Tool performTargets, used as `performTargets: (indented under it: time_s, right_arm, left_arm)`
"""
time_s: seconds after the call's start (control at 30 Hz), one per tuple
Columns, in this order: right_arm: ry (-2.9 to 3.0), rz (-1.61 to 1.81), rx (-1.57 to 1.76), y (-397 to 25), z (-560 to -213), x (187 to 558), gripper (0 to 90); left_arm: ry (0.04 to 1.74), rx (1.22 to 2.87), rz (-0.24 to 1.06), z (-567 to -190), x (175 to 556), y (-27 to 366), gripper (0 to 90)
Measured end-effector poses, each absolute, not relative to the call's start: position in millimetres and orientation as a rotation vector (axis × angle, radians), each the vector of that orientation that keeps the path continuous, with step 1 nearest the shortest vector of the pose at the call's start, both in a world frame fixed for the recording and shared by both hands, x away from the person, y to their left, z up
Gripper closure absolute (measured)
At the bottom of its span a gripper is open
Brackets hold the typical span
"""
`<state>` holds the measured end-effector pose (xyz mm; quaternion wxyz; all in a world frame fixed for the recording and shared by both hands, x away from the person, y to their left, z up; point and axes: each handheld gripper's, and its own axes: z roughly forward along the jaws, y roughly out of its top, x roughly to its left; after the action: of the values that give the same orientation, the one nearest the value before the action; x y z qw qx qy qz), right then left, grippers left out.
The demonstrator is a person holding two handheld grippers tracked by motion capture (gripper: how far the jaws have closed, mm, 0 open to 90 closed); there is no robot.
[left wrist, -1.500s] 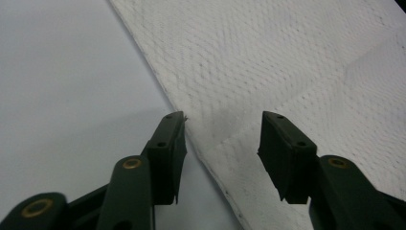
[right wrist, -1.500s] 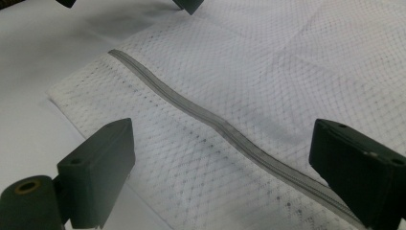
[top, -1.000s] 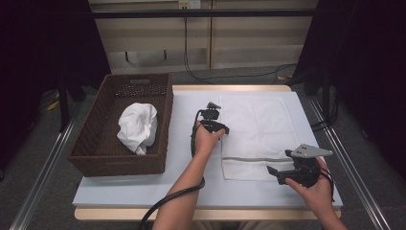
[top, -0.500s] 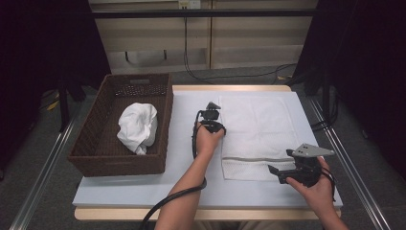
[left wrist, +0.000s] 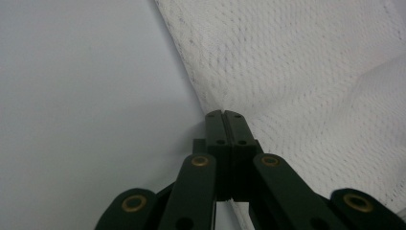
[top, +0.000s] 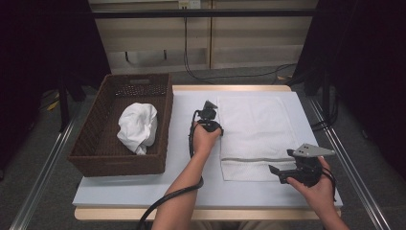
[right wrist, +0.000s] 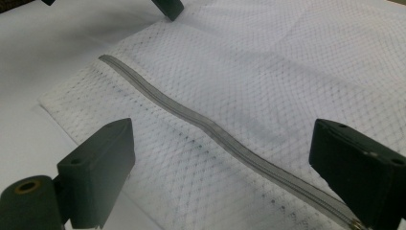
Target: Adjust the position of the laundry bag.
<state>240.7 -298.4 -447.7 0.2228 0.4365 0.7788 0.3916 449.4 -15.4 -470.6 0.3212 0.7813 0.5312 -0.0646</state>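
At the left edge of the table [top: 143,194] I see a brown wicker basket [top: 95,153]. A crumpled white cloth [top: 138,125] lies inside it.

Next comes my left gripper [top: 209,111], near the middle of the table. Its jaws are pressed tight together on the left edge of the white mesh laundry bag [top: 256,129]. In the left gripper view the mesh [left wrist: 306,72] puckers right at the jaw tips, so I think a bit of the edge is pinched.

The bag lies flat on the right half of the table. A grey zipper [right wrist: 191,117] runs across it near the front edge.

My right gripper [top: 282,168] is at the front right corner of the bag. Its jaws are spread wide and hold nothing.

I think the job is just starting. One side of the bag is gripped. The bag looks flat, and the cloth is not in it yet. Opening the zipper and filling the bag are left to do.

I cannot tell if the zipper is shut all the way. Its pull sits at the bottom edge of the right gripper view, partly cut off. I also cannot see how much mesh the left jaws hold.
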Motion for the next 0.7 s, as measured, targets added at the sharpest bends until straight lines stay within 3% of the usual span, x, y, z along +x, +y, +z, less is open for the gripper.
performTargets:
  time_s: [0.7]
  right_arm:
    - [2.159, 1.079, 1.197, -296.9, -447.6, 240.3, 7.9]
  left_arm:
    - [1.465, 2.092, -0.139, -460.7, 454.4, 10.3, 90.0]
